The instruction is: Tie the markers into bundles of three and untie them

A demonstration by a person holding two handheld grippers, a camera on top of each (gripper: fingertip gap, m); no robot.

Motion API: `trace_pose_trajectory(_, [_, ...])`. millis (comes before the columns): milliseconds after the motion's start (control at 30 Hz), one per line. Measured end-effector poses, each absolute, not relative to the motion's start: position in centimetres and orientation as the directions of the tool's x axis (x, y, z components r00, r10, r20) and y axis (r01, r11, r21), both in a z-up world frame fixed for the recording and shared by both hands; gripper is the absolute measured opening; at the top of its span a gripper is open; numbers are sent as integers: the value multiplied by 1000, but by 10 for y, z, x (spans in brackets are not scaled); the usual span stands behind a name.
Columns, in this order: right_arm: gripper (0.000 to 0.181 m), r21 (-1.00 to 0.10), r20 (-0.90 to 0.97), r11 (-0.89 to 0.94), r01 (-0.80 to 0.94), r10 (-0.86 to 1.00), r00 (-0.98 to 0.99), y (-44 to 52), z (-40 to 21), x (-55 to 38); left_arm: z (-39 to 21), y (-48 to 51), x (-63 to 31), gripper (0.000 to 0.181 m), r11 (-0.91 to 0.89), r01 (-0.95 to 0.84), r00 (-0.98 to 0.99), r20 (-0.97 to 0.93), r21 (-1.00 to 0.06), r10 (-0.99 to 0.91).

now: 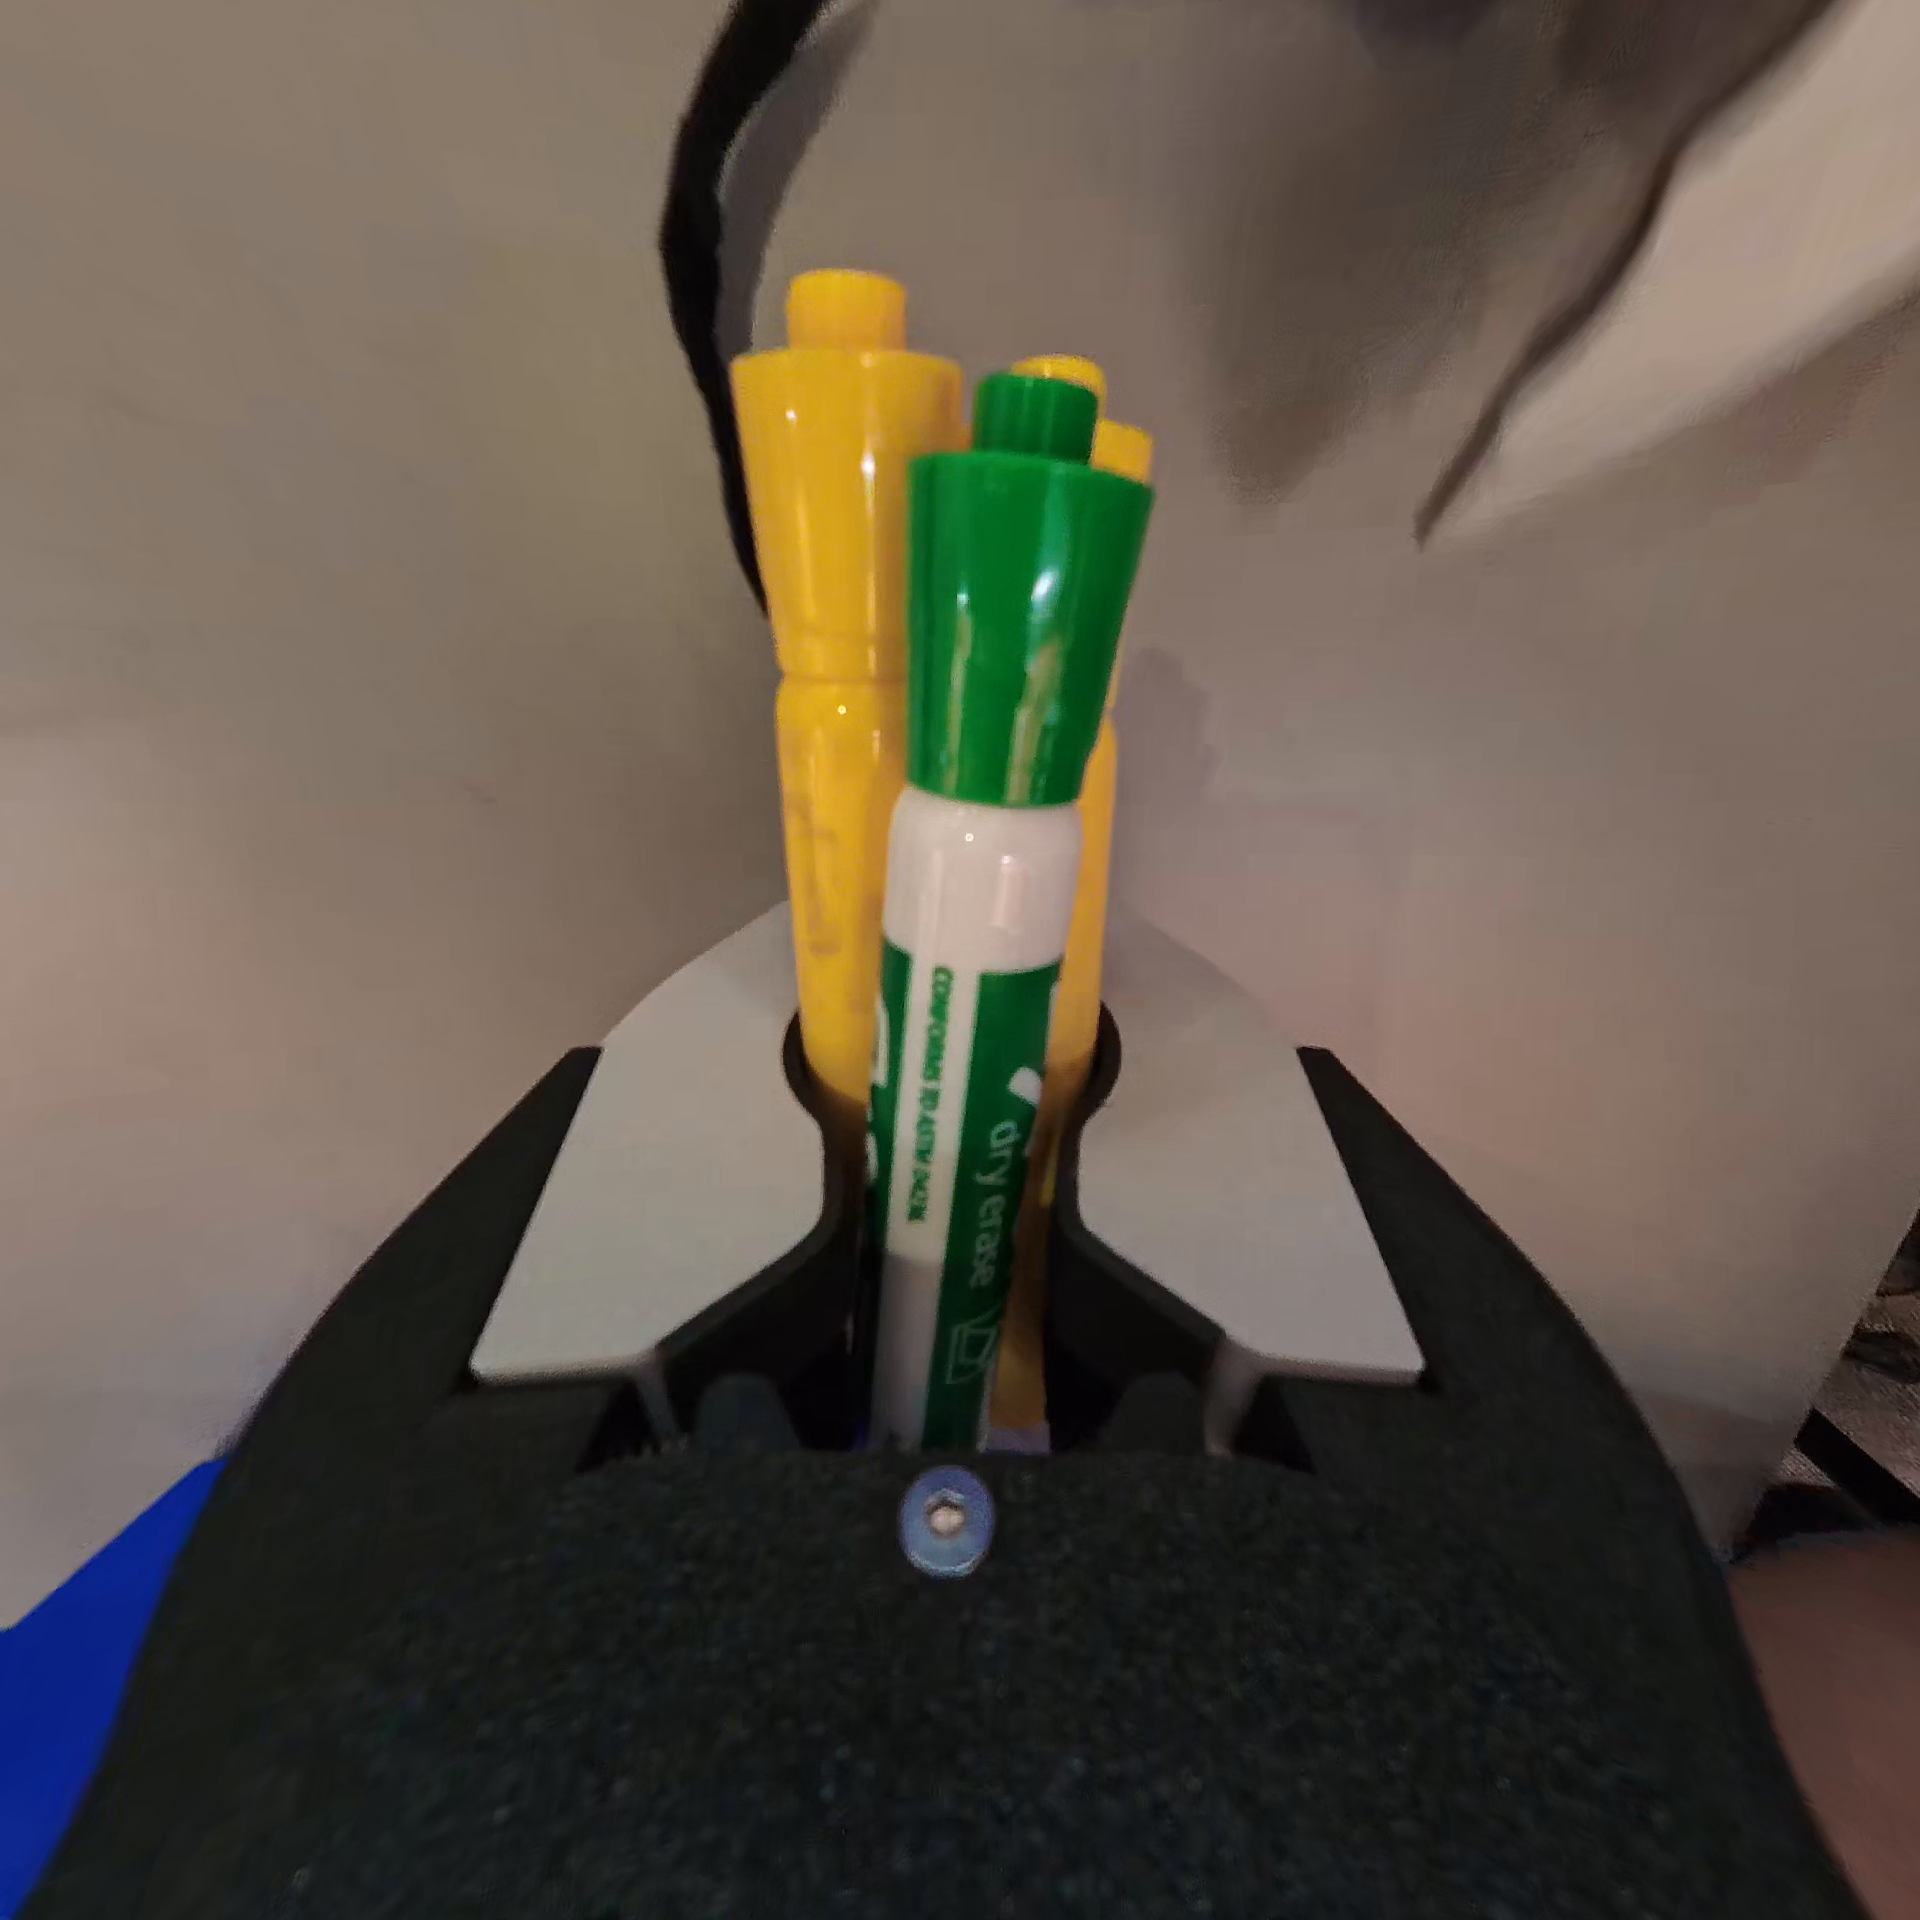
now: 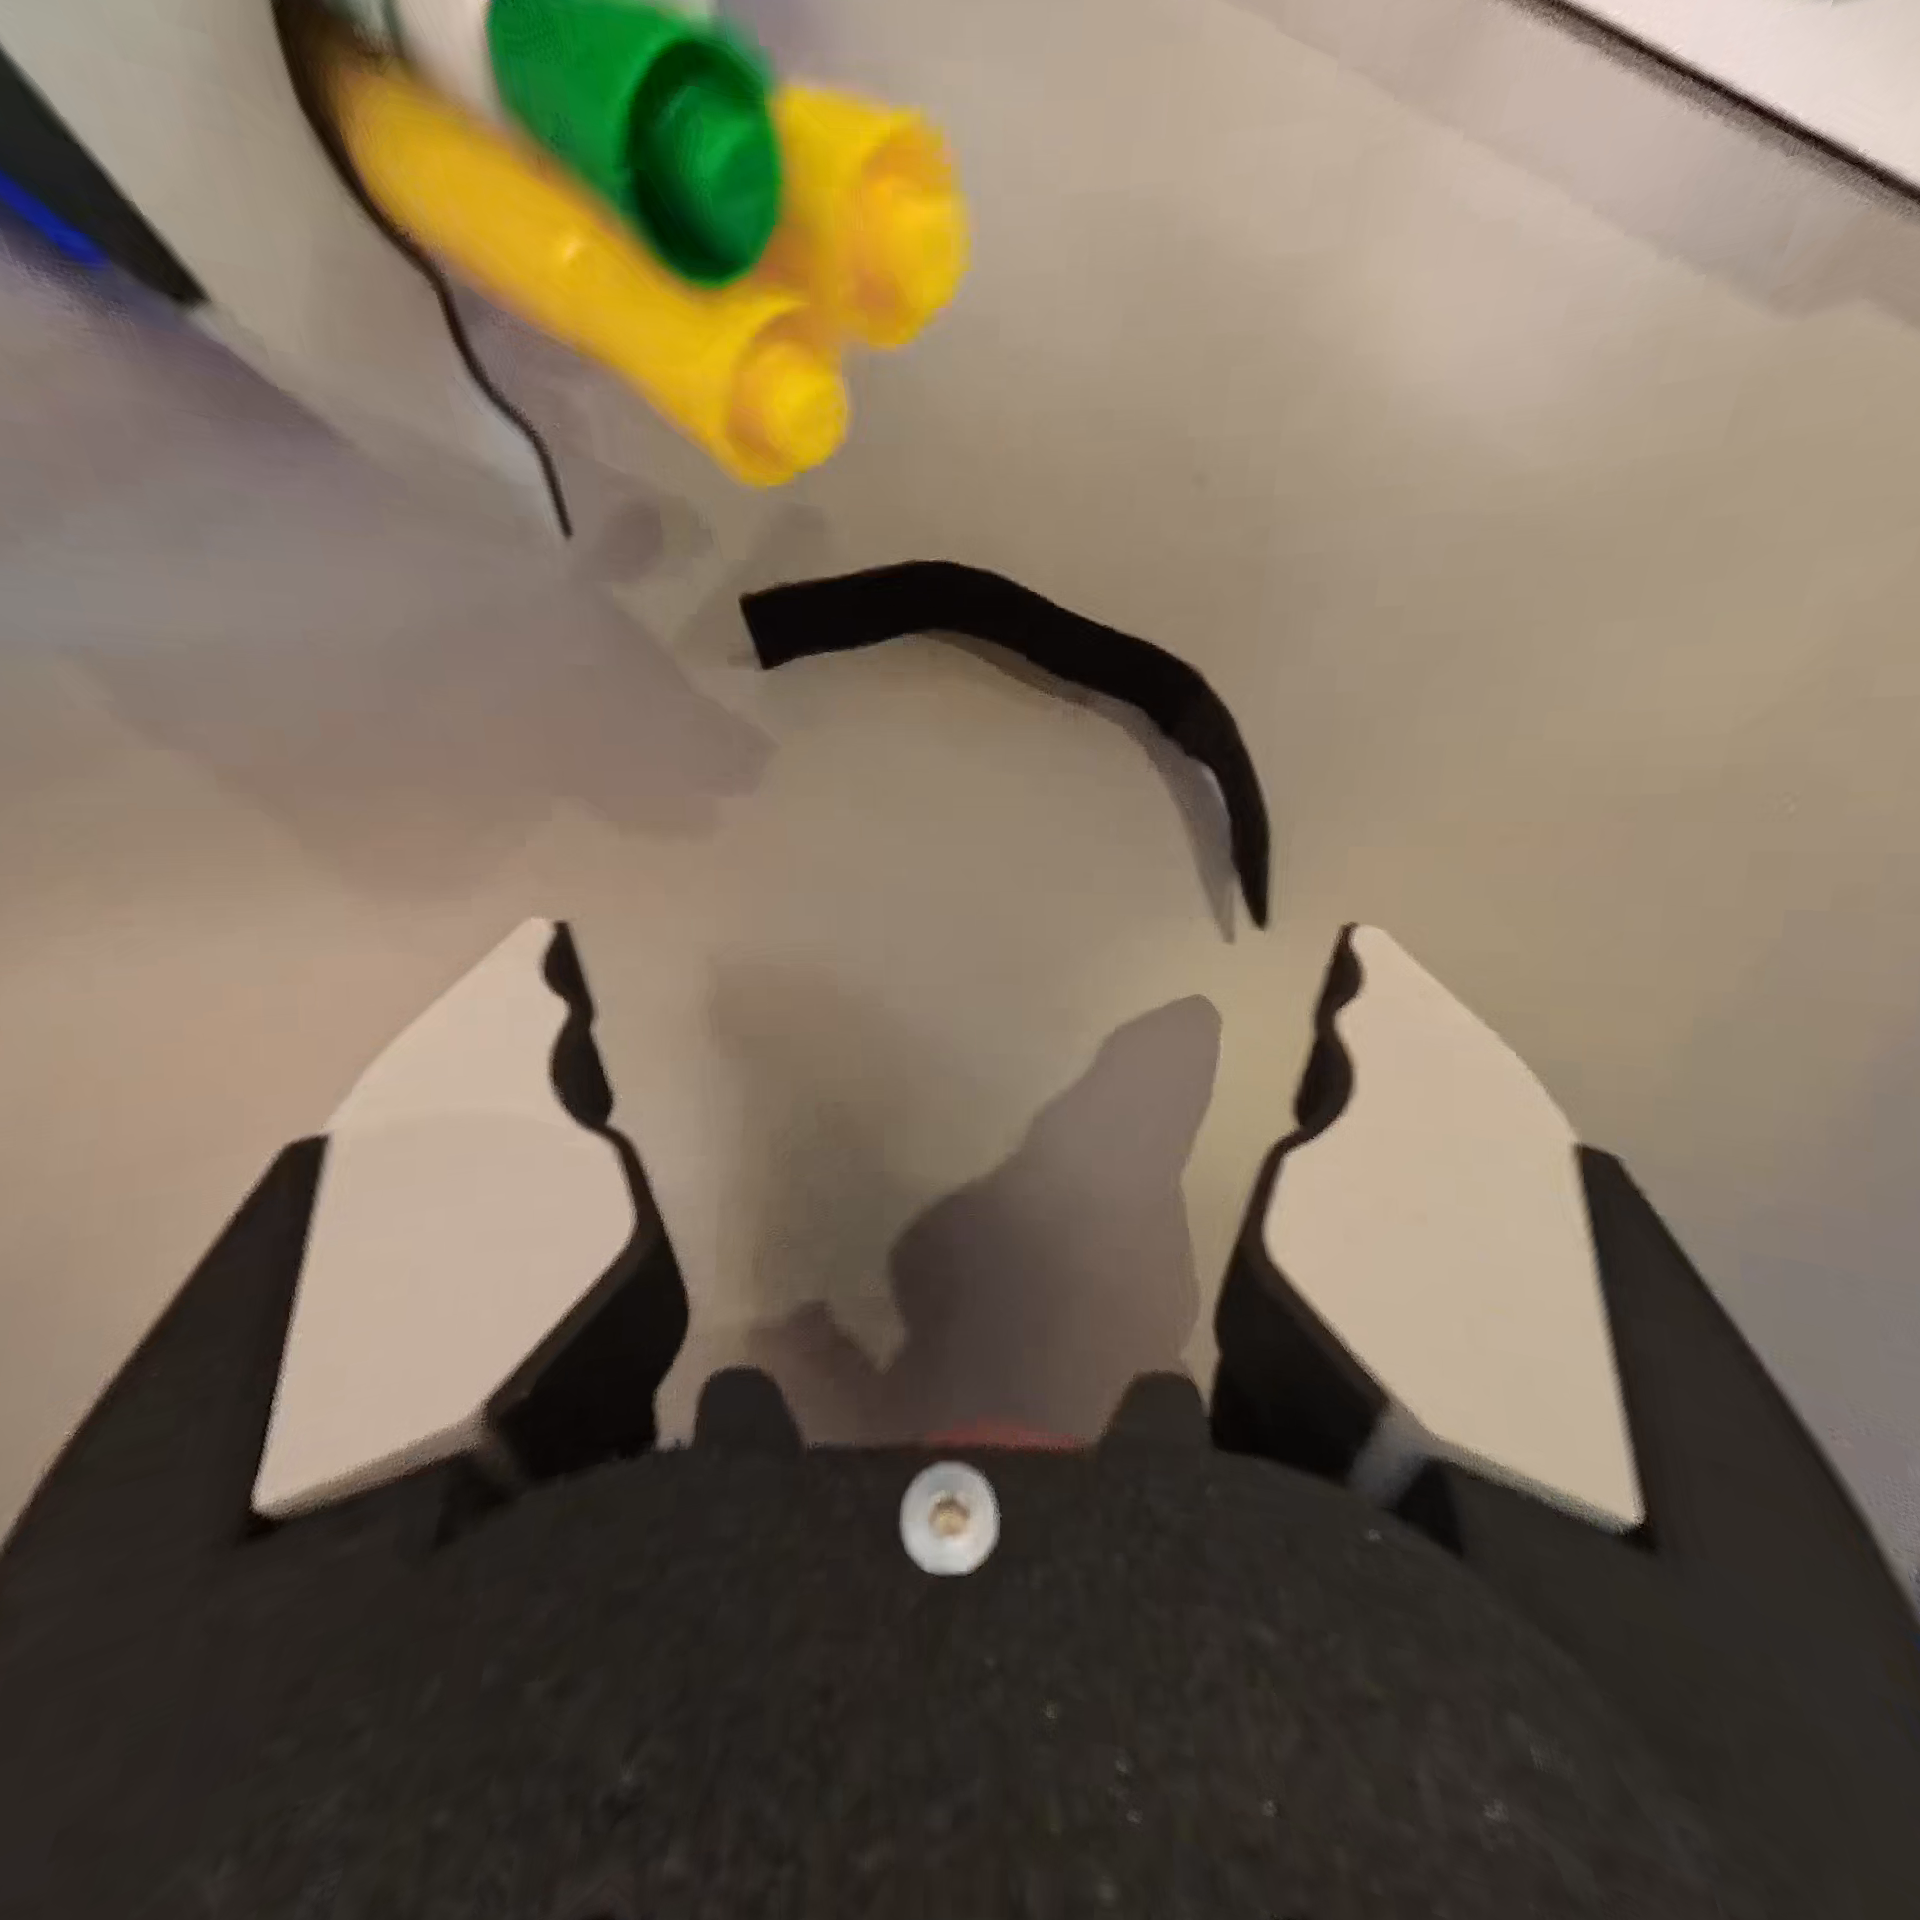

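Now left gripper (image 1: 951, 1049) clamps markers (image 1: 977, 790); right gripper (image 2: 951, 935) gapes.

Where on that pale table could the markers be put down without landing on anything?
The widest bare stretch of table lies right of the black strap, up to the far edge. Another lies between the open right hand-held gripper and the strap. It is crowded upper left, where the left hand-held gripper holds the green marker and yellow markers.

Dim, warm light; soft shadows fall on the counter (image 2: 1455, 520). Glare streaks the green marker (image 1: 1023, 623). The right wrist view is motion-blurred, perhaps also defocused; edges bow.
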State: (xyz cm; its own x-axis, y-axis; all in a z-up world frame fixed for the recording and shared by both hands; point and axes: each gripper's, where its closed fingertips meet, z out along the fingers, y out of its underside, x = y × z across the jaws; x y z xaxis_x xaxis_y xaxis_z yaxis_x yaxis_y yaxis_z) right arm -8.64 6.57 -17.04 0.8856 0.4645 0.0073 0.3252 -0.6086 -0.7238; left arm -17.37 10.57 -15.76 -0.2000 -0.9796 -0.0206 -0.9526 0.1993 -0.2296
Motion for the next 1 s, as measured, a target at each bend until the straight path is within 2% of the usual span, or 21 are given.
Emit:
trace_pose_trajectory(33, [141, -689, 69, -629, 361, 439, 896, 73, -174, -87, -154, 109, -170, 41, 193, -952, -193, -23, -238, -981])
trace_pose_trajectory(67, [145, -666, 120, -644, 376, 405, 906, 82, -174, -85, -150, 112, -167, 41, 185, -951, -186, -20, -250, -982])
trace_pose_trajectory(133, [143, -667, 127, -661, 343, 353, 927, 98, -174, -83, -140, 119, -162, 41, 167, -947, -167, -25, -274, -986])
trace_pose_trajectory(233, [146, -674, 15, -699, 239, 311, 950, 112, -173, -92, -128, 122, -164, 41, 152, -944, -154, -16, -292, -988])
trace_pose_trajectory(400, [146, -661, -40, -725, 192, 290, 956, 138, -170, -109, -123, 133, -183, 41, 132, -964, -125, -46, -232, -991])
trace_pose_trajectory(533, [142, -527, -18, -822, 218, 267, 964, 146, -190, -101, -119, 144, -191, 41, 103, -965, -96, -41, -241, -995])
trace_pose_trajectory(600, [131, -434, -54, -868, 242, 293, 955, 139, -201, -105, -119, 148, -195, 41, 100, -967, -95, -34, -235, -995])
trace_pose_trajectory(700, [121, -363, -19, -883, 298, 327, 945, 129, -205, -103, -121, 149, -196, 41, 107, -966, -103, -26, -235, -994])
trace_pose_trajectory(800, [97, -304, 15, -875, 376, 390, 921, 112, -202, -96, -125, 147, -196, 41, 117, -966, -116, -20, -231, -993])
trace_pose_trajectory(900, [88, -314, 61, -838, 447, 452, 890, 102, -194, -84, -127, 143, -194, 41, 138, -964, -140, -10, -227, -990])
trace_pose_trajectory(933, [87, -341, 73, -821, 457, 462, 884, 101, -187, -79, -126, 143, -194, 41, 140, -964, -141, -10, -228, -990])
trace_pose_trajectory(1000, [71, -417, 89, -760, 498, 511, 855, 100, -170, -75, -125, 143, -193, 41, 143, -961, -146, -8, -237, -989])
